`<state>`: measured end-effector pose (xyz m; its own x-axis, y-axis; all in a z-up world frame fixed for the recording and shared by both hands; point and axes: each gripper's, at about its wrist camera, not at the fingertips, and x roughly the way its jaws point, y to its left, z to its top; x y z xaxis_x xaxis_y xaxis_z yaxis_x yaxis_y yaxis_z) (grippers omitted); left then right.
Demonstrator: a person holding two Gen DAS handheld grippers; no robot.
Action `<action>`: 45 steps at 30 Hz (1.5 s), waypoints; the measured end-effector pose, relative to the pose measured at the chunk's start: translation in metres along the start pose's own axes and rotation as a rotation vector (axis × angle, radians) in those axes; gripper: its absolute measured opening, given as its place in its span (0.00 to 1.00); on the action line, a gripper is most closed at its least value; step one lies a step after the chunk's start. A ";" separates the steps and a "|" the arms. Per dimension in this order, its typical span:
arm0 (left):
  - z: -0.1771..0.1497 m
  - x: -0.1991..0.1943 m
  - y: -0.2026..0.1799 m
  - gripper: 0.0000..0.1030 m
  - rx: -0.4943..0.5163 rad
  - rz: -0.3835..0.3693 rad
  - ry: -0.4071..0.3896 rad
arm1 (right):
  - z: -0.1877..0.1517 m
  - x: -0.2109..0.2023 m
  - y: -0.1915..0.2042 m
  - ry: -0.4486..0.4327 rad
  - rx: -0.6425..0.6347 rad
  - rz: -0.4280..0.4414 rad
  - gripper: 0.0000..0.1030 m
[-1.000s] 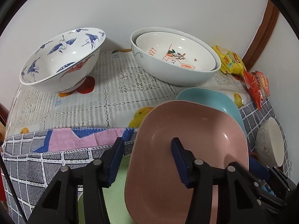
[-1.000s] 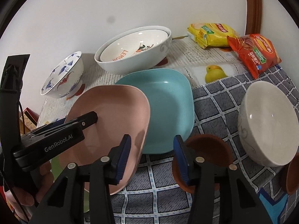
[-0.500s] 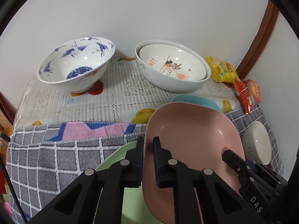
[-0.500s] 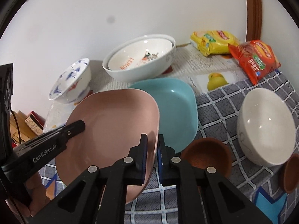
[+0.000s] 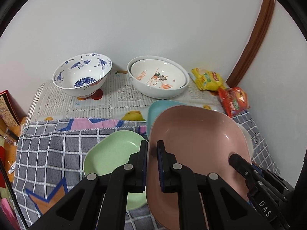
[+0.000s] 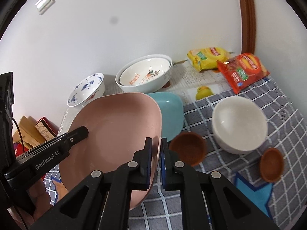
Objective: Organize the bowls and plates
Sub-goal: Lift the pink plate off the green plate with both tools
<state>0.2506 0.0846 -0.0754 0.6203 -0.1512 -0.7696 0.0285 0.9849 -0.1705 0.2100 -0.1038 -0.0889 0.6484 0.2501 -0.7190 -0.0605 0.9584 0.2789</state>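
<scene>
Both grippers are clamped on one item. The left gripper (image 5: 152,161) is closed tight over the left rim of the pink plate (image 5: 199,143), and the right gripper (image 6: 157,160) is closed tight over the opposite rim of the same plate (image 6: 115,130). The plate is held clear of the counter (image 5: 48,153), tilted, above the near middle of the checked cloth.

Position of other items:
- The green plate (image 5: 115,153) lies flat on the cloth near the counter's front edge, partly under the pink plate.
- The teal plate (image 6: 168,109) lies further in toward the wall, partly hidden behind the pink plate.
- Two patterned bowls are already nested (image 5: 159,76) near the back edge; the blue crane bowl (image 5: 82,74) stands alone beside them toward the back left corner.
- The white bowl (image 6: 239,126) stands on the right half of the cloth, with two small brown dishes (image 6: 189,148) (image 6: 272,164) near it, each set apart.
- Two snack packets (image 6: 243,71) occupy the back right corner.

Assessment: the task appears to be at an early-to-middle stage. One bowl pair is stacked. The three plates are not yet in a single stack, and the pink plate is in transit. The white bowl, crane bowl and brown dishes remain ungrouped. The pink plate's destination cannot be determined.
</scene>
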 end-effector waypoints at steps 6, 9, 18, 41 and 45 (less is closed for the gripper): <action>-0.012 -0.022 -0.014 0.10 -0.001 0.001 -0.023 | -0.003 -0.029 -0.008 -0.019 0.005 0.014 0.07; -0.016 -0.030 -0.017 0.10 -0.006 0.006 -0.032 | -0.005 -0.037 -0.009 -0.022 0.005 0.018 0.07; -0.024 -0.042 -0.018 0.10 -0.017 0.012 -0.033 | -0.013 -0.049 -0.007 -0.030 0.010 0.027 0.06; -0.031 -0.043 0.003 0.10 -0.053 0.013 -0.016 | -0.020 -0.040 0.008 -0.005 -0.001 0.049 0.06; -0.033 -0.041 0.007 0.10 -0.060 0.014 -0.010 | -0.023 -0.036 0.011 0.001 -0.008 0.046 0.06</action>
<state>0.1997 0.0953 -0.0652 0.6280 -0.1358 -0.7663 -0.0277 0.9801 -0.1965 0.1686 -0.0996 -0.0741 0.6440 0.2945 -0.7061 -0.0967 0.9469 0.3067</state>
